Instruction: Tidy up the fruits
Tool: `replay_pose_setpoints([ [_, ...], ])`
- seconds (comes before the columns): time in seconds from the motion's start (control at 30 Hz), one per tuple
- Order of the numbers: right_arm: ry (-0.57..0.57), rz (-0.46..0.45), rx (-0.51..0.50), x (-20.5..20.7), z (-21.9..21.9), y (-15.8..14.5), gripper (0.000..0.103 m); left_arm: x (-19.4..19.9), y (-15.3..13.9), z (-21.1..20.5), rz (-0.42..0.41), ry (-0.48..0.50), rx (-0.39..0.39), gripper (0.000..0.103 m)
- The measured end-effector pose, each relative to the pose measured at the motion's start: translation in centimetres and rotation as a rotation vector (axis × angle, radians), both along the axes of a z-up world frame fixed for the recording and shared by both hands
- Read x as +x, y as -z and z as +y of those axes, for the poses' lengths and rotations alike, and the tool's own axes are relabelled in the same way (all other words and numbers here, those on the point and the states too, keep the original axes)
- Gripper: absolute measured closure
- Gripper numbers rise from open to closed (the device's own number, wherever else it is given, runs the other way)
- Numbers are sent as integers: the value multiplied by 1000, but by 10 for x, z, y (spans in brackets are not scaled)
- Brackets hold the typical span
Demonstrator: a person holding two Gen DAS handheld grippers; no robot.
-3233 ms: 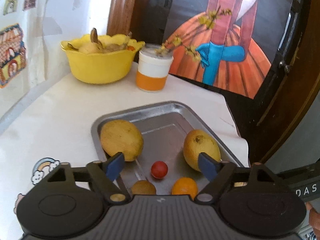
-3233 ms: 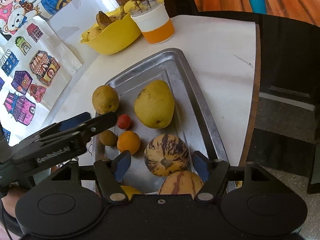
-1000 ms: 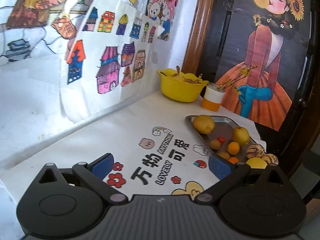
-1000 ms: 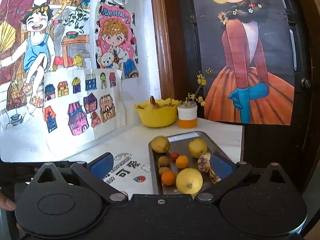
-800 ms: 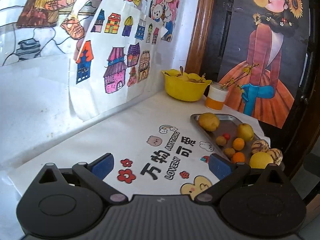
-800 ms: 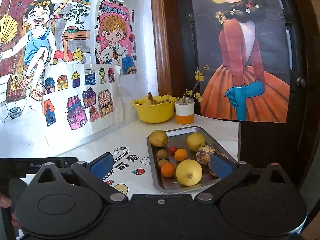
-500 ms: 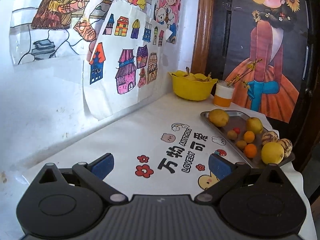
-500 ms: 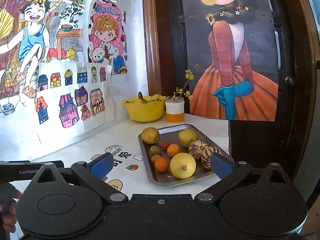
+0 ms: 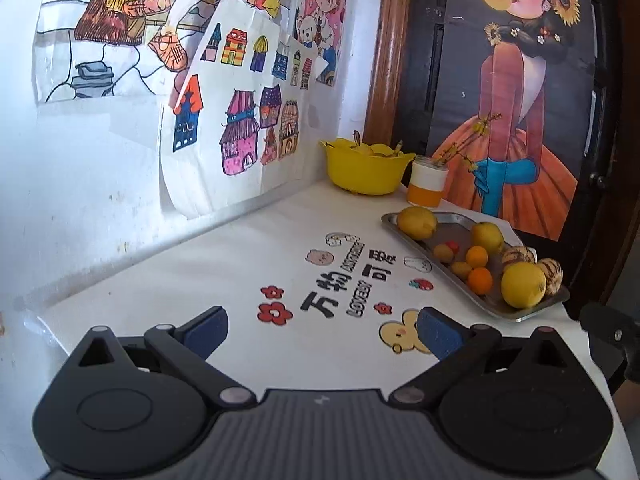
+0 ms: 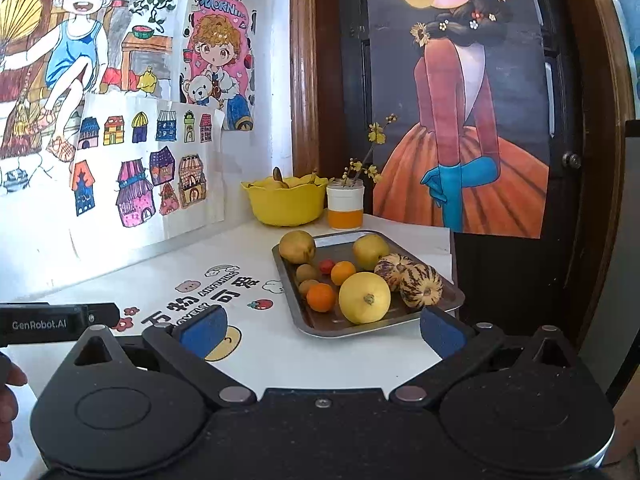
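While the fruit sits gathered on the metal tray (image 10: 452,300), we find no item in either tool's grip. Tray contents, right-wrist view: large yellow round fruit (image 10: 364,298) at the near edge, two striped melons (image 10: 408,276) touching each other to its right, two oranges (image 10: 321,297), two small brown fruits (image 10: 307,273), one small red fruit (image 10: 327,266), and two yellow-green pear-like fruits (image 10: 297,247) at the far end. All lie inside the rim, in approx. rows; none on the tablecloth (image 9: 280,360).

Tray rests near the table's right edge, w/ a yellow bowl (image 10: 285,204) and an orange-and-white cup (image 10: 345,206) behind it. Bowl holds more produce, type not clear.

Left gripper (image 9: 322,330): jaws spread wide, nothing between, held above the printed cloth, well apart from the tray. Right gripper (image 10: 323,328): jaws likewise spread, empty, held back from the tray's near edge.

Assessment: sorting appears done or at a pause; we judge the step in hand to be a stand-off check of the arrangement, not a pick. If more work is req'd, the next move calls for bringing one gripper in over the tray and lining the wide jaws up on a single fruit w/o nudging its neighbours. The round ones look apt to roll, and the striped pair sit close to the rim nearest the table edge.
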State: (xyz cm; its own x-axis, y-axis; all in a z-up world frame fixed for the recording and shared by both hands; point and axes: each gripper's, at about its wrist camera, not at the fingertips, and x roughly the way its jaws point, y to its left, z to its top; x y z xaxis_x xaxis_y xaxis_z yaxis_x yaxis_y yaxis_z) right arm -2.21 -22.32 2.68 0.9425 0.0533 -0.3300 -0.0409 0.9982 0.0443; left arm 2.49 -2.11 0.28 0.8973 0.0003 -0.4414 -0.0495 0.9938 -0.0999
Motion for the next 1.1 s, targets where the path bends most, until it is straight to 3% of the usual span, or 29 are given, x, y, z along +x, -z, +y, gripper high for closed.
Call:
replay_pose_setpoints([
  [0.27, -4, -40, -16, -6, 2, 2, 1, -7, 5, 3, -10, 2, -6, 0],
  [0.53, -15, -25, -12, -6, 5, 12, 1, -14, 9, 10, -54, -26, -17, 0],
  [1.1, -47, -33, -25, -9, 12, 22, 1, -20, 17, 14, -54, -32, -16, 0],
])
